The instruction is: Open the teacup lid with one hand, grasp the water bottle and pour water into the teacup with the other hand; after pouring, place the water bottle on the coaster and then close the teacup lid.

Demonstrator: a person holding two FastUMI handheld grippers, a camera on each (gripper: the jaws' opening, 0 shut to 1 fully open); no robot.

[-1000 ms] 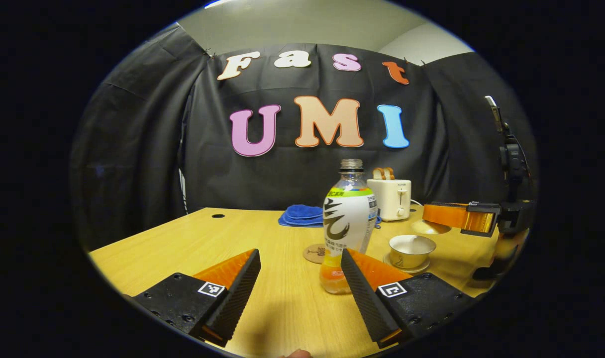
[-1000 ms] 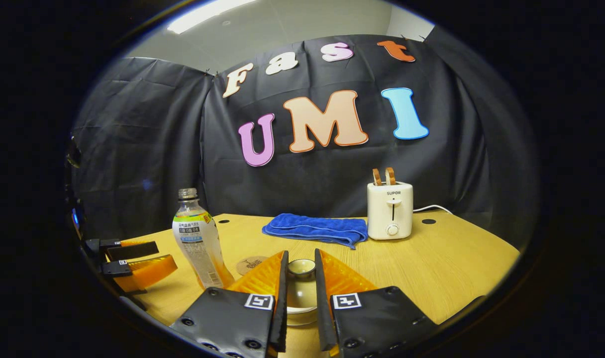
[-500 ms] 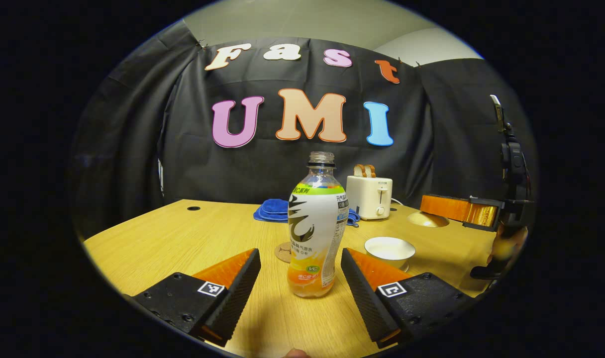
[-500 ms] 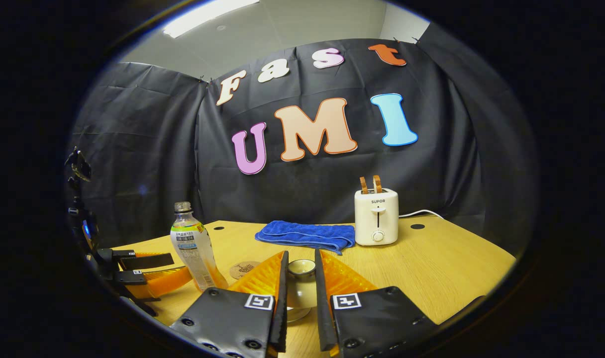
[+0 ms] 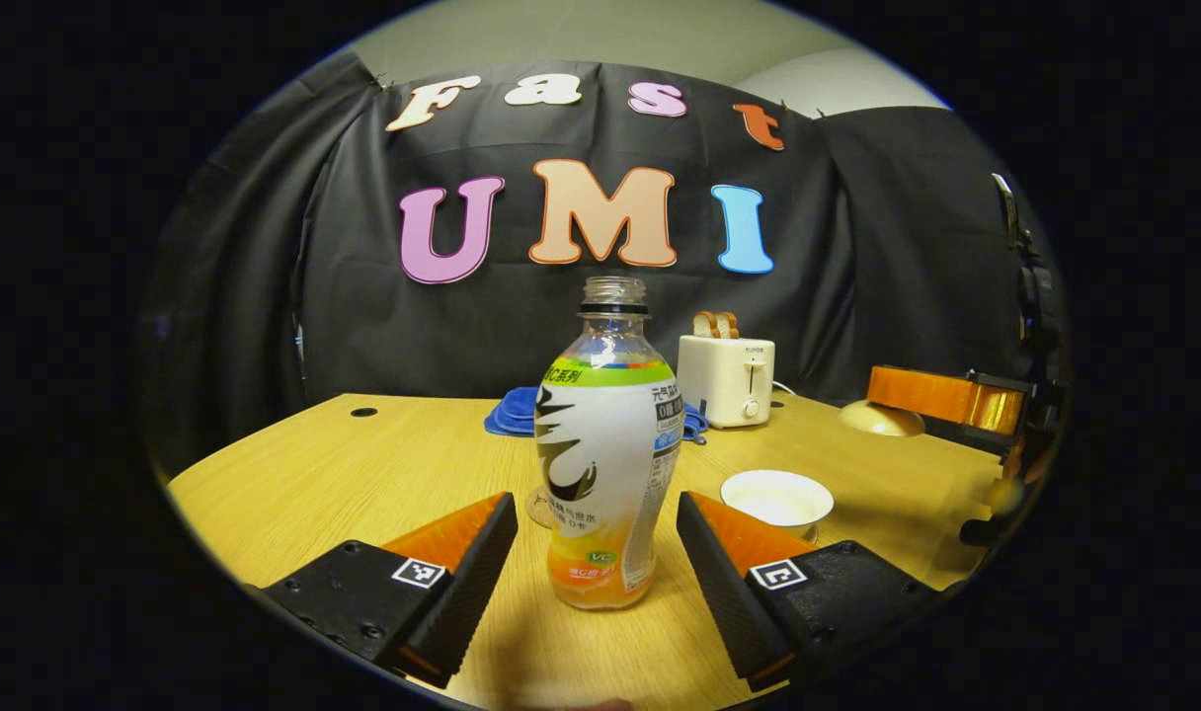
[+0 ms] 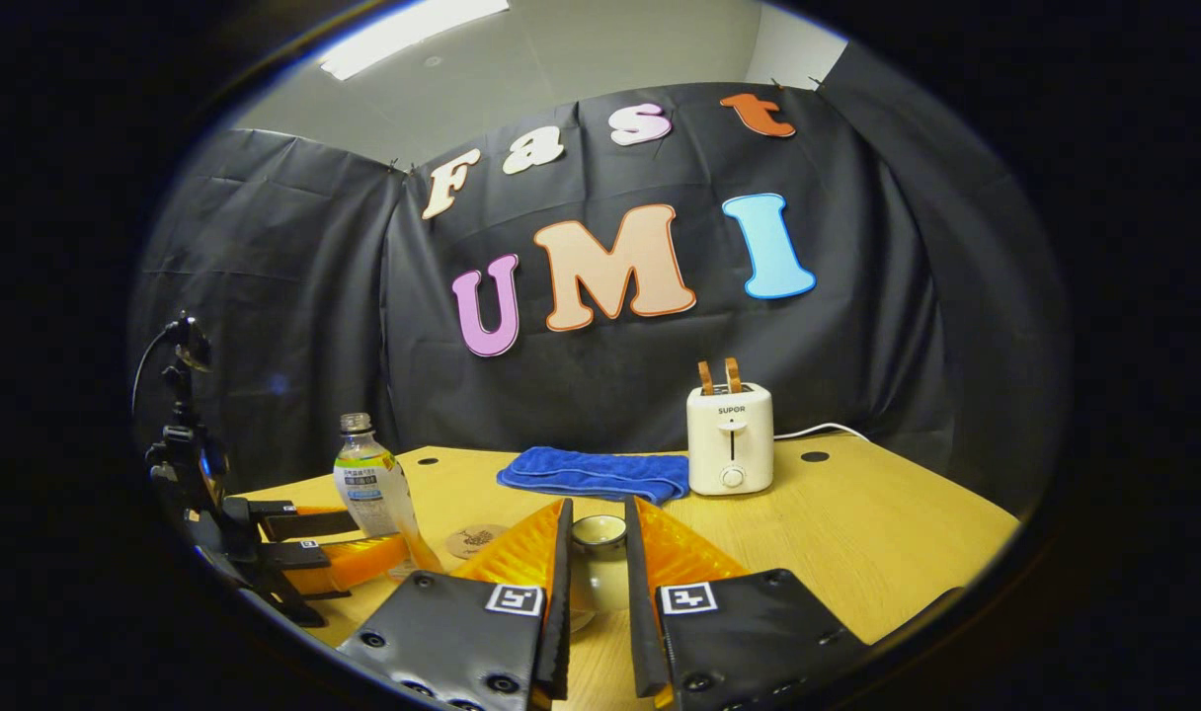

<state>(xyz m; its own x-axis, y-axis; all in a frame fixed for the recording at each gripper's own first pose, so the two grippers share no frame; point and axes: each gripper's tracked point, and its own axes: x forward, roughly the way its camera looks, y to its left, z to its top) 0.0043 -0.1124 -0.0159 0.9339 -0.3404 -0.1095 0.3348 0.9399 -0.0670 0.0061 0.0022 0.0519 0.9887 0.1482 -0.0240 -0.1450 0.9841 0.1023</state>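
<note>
A clear uncapped water bottle (image 5: pixel 605 444) with a white label and orange drink in its base stands upright on the wooden table (image 5: pixel 363 474). My left gripper (image 5: pixel 596 538) is open, its fingers on either side of the bottle's lower half without pressing on it. Just right of the bottle sits the white teacup (image 5: pixel 776 499), uncovered, on its saucer. My right gripper (image 6: pixel 599 518) is shut on the knob of the teacup lid (image 6: pixel 599 533). In the left gripper view that lid (image 5: pixel 879 420) hangs above the table, right of the cup. The round coaster (image 6: pixel 474 540) lies behind the bottle.
A folded blue towel (image 6: pixel 591 474) and a white toaster (image 6: pixel 729 439) with bread in its slots stand at the back of the table, with a cable running right from the toaster. A dark stand (image 6: pixel 181 434) rises at the table's left edge.
My left gripper has closed in on the bottle, which now sits centred between its open fingers. My right gripper, still holding the lid, has drawn up and away from the cup.
</note>
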